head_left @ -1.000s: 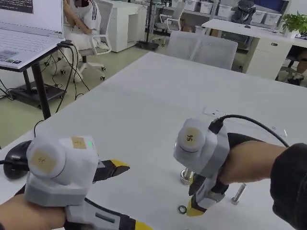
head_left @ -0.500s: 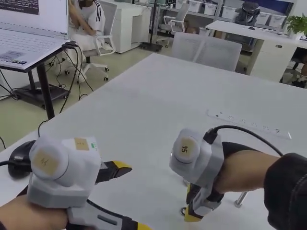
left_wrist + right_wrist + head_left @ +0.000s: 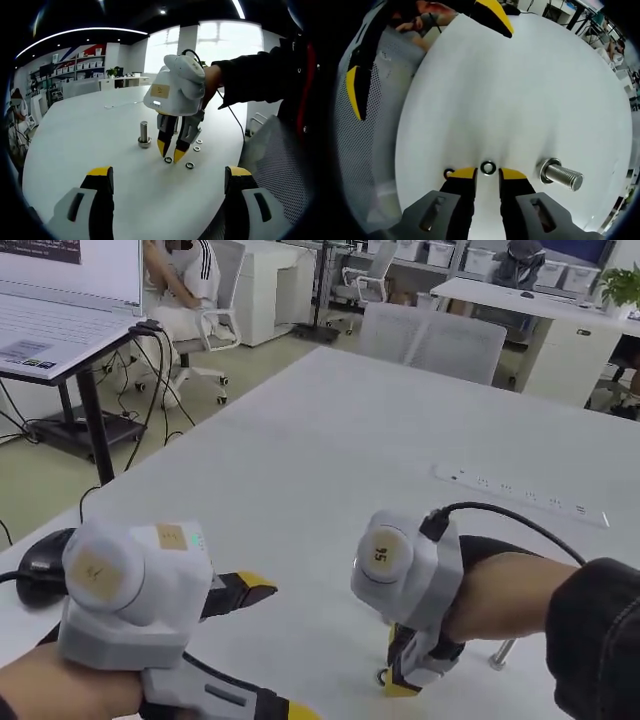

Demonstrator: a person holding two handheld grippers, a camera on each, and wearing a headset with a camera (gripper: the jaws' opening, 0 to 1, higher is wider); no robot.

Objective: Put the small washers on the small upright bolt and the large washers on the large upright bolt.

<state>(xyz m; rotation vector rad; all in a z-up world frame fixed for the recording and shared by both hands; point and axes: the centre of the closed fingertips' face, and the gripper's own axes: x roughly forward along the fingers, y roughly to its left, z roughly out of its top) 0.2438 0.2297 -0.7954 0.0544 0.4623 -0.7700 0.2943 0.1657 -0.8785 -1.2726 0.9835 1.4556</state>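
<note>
**Head view and both gripper views, one instant.** The right gripper is held steeply nose-down over the white table. The right hand and a dark sleeve are seen behind it in the head view. Its jaws are set narrowly apart and nothing is pinched. A washer is framed on the table just ahead of the gap between the yellow tips. A second washer is seen just beside one tip in the right gripper view, partly covered by that jaw.

The left gripper is held low and roughly level, and is aimed across the table at the right gripper. Its jaws are spread wide, with nothing between them.

The upright bolt is shown standing on the table just beside the right gripper. A wider ring is seen at its foot, and whether this is the bolt's head or a seated washer cannot be told. In the left gripper view, loose washers are scattered near the right gripper's tips, on the side away from the upright bolt.

In the head view the upright bolt is hidden behind the right gripper's body. A bolt lying flat is cut off in part by the right hand, so its size against the upright bolt cannot be judged. A power strip lies well apart, farther up the table.
</note>
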